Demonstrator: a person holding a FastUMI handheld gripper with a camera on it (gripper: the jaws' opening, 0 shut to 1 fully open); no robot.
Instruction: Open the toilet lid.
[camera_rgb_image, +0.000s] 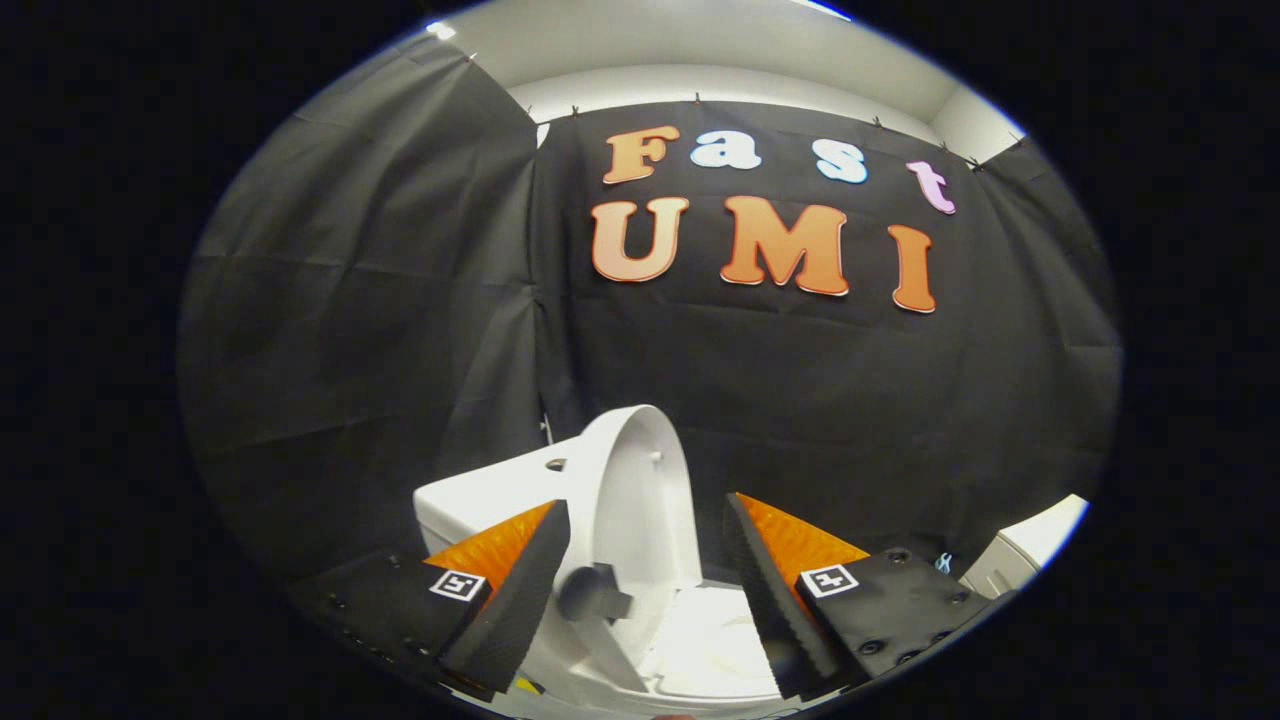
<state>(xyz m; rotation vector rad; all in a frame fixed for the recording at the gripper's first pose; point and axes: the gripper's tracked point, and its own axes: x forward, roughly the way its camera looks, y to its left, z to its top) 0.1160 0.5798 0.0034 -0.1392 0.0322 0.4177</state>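
Note:
A white toilet stands just ahead of my fingers, against the black cloth wall. Its lid is raised upright, its inner face turned toward the right, leaning back by the tank. The bowl and seat lie open below, between my fingers. My gripper is open, with the lid's lower part in the wide gap between the fingers and neither finger touching it. The left finger sits in front of the tank, the right finger over the bowl's right side.
Black cloth walls close in behind and to the left of the toilet. A white object stands low at the right, beyond the right finger.

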